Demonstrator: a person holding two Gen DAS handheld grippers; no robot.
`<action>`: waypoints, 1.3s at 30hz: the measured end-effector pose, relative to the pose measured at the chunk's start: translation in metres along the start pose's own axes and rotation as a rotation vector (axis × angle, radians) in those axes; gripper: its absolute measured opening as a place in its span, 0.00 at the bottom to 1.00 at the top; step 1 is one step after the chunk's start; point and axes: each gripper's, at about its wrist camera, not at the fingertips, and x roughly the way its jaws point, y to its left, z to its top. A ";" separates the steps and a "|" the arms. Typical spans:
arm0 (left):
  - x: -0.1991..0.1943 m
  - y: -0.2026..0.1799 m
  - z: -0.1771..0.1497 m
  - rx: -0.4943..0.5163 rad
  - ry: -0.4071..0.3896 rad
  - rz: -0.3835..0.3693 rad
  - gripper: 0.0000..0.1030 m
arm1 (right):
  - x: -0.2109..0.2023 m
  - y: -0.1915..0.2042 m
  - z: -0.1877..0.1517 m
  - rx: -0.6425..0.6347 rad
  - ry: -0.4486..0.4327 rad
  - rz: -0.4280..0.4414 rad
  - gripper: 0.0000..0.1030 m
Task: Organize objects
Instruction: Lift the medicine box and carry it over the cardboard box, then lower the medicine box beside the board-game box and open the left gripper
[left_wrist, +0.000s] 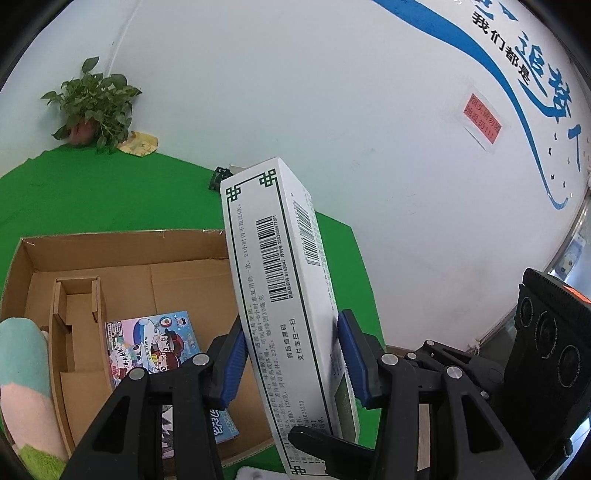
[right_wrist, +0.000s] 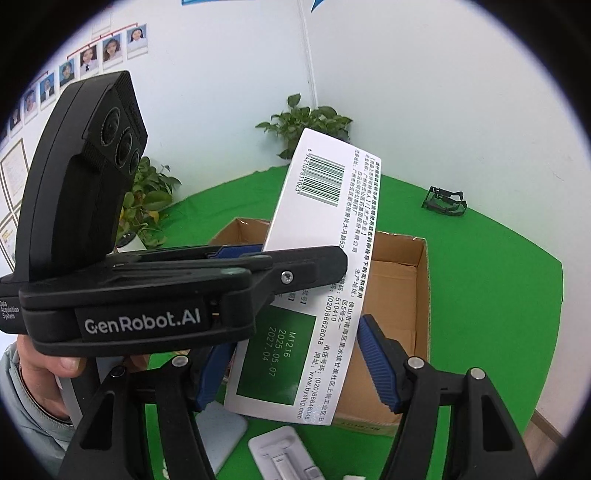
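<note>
Left tongs (left_wrist: 291, 354) around medicine box (left_wrist: 280, 280), above cardboard box (left_wrist: 122, 266)

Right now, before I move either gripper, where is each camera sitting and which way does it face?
Left wrist: rides the left gripper, looking along its fingers at the white medicine box it clamps, the cardboard box below left; the other gripper's housing shows at right.
Right wrist: rides the right gripper, its fingers open either side of the same box's lower end; the person's hand shows at left.
Shared: medicine box, cardboard box, green cloth, potted plant.
</note>
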 end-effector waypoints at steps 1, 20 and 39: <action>0.008 0.004 0.001 -0.011 0.012 0.000 0.43 | 0.006 -0.005 0.001 0.008 0.015 0.008 0.64; 0.140 0.084 -0.044 -0.240 0.231 -0.054 0.41 | 0.093 -0.053 -0.044 0.126 0.271 0.055 0.63; 0.159 0.119 -0.044 -0.264 0.253 0.033 0.50 | 0.128 -0.049 -0.063 0.113 0.401 -0.049 0.63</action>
